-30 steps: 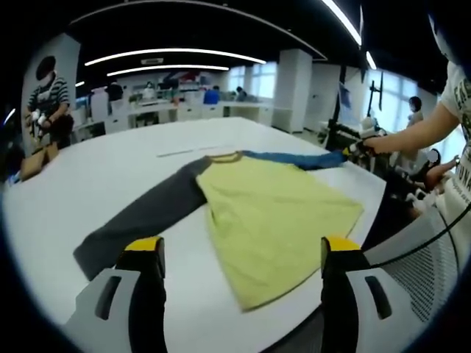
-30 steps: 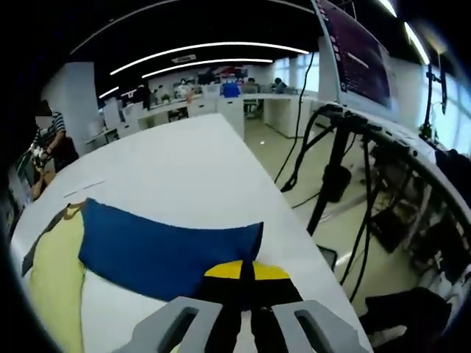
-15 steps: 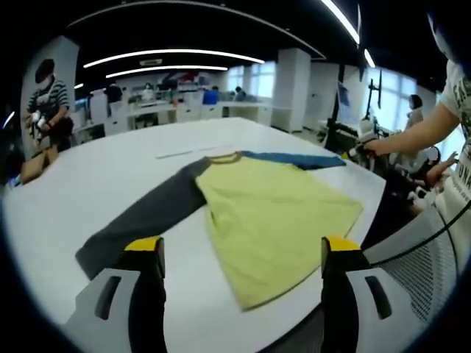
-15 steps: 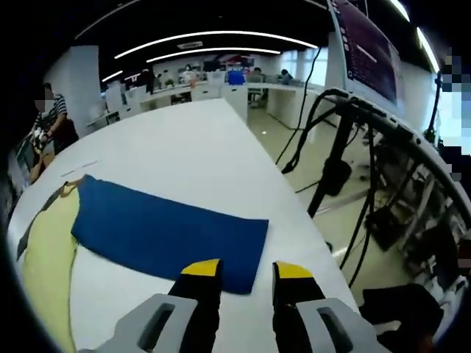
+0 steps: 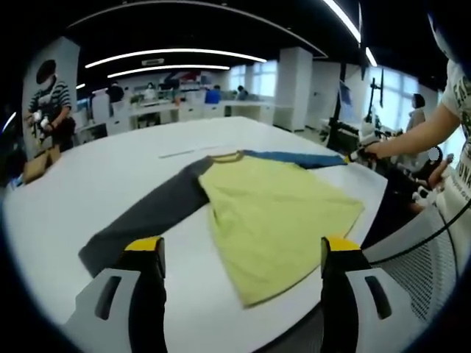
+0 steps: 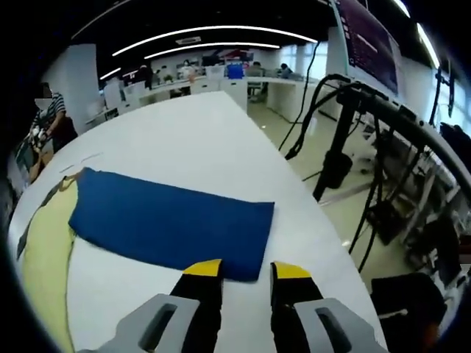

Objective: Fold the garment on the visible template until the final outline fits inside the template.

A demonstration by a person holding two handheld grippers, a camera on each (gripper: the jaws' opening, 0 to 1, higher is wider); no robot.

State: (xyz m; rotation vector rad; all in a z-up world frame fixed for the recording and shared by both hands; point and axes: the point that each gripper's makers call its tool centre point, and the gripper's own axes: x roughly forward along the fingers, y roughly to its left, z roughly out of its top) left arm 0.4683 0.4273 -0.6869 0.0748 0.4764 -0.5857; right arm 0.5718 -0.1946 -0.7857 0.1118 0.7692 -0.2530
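Observation:
A long-sleeved shirt lies flat on the white table (image 5: 110,169): yellow-green body (image 5: 276,213), dark grey sleeve (image 5: 147,220) reaching toward the near left, blue sleeve (image 5: 294,158) stretched to the far right. My left gripper (image 5: 243,257) is open near the table's front edge, its yellow-tipped jaws straddling the shirt's lower hem area without touching it. My right gripper (image 6: 246,272) stands open just short of the blue sleeve's (image 6: 169,224) cuff, nothing between its jaws. In the left gripper view the right gripper (image 5: 360,151) shows at the blue cuff, held by a hand.
A thin pale tape line (image 5: 184,152) lies on the table beyond the collar. The table edge (image 6: 316,220) drops off right of the cuff, with black stands and cables (image 6: 346,140) beside it. A mesh chair (image 5: 427,250) sits at right. People stand at far desks.
My right gripper was shut on the blue cuff a second ago; it has opened, let the cuff lie flat, and drawn back slightly. The left gripper has held still.

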